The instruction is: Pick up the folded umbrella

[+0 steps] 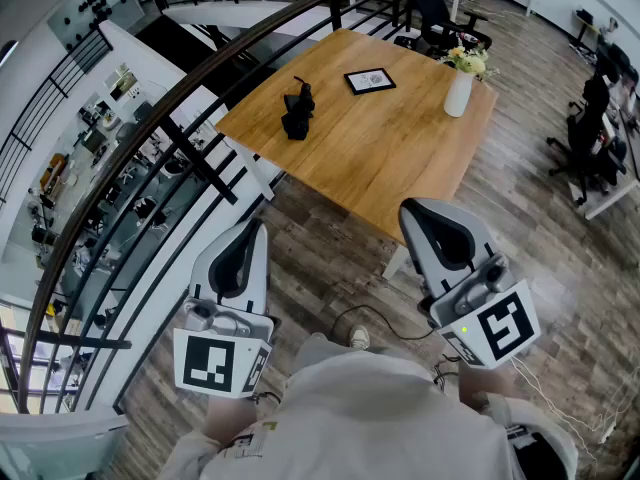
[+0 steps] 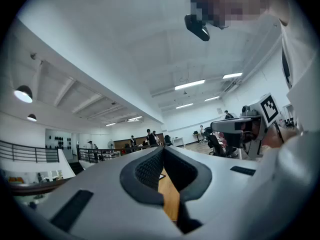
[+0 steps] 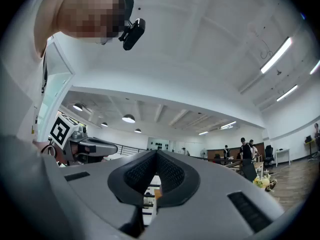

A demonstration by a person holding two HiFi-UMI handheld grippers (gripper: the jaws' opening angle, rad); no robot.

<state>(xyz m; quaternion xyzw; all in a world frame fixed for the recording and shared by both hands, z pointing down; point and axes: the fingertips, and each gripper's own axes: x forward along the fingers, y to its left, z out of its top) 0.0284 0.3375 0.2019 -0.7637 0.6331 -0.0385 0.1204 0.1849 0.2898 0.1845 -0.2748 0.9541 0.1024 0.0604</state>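
Floor: grey-brown wood planks [image 1: 330, 258].
Table: light wooden top [image 1: 380, 148], standing by the railing.
Railing: dark curved metal bars [image 1: 150, 168] on the left.
Chairs: black office chairs [image 1: 590, 138] on the right.
Ceiling: white [image 2: 125, 29], with long strip lights [image 2: 190, 84].

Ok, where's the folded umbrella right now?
Head view: the folded umbrella lies on the wooden table, in its left part beside the railing, just left of the tablet and far from the white vase.

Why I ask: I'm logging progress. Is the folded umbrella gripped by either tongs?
No, the folded umbrella lies on the wooden table, well away from the left tongs and right tongs, both shut on nothing.
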